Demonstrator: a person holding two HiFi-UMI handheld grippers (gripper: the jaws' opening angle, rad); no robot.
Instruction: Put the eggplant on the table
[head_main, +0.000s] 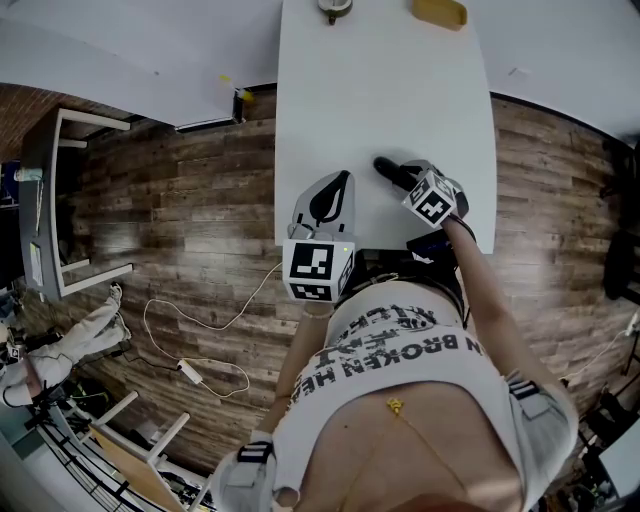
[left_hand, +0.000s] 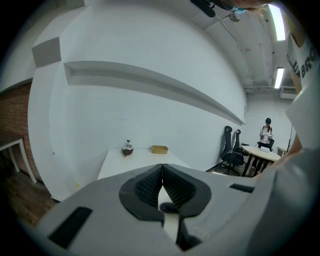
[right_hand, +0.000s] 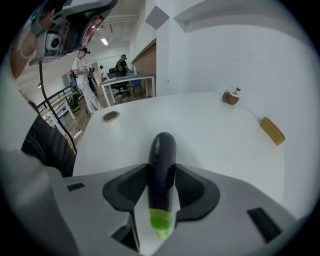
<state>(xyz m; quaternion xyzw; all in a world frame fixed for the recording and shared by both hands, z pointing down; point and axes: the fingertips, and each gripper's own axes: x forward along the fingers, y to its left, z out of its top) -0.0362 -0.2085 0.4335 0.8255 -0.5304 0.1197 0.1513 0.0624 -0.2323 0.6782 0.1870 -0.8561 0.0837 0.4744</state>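
Right hand-held gripper (head_main: 407, 181) is clamped on the eggplant (right_hand: 162, 165), pads pressing both flanks near the green stem end. Long axis runs straight along the jaws, with the stem tucked back toward the gripper body. The dark rounded end sticks out forward and downward.

The fruit hangs over the tabletop (head_main: 380, 90), near its near right corner, tip aimed toward the middle. Cannot tell whether the tip touches the surface.

Left hand-held gripper (left_hand: 162, 172) is by the near left edge, jaws closed together, nothing between them.

Judgement: the right hand alone does the placing. Lower it, lay the eggplant flat, then release.
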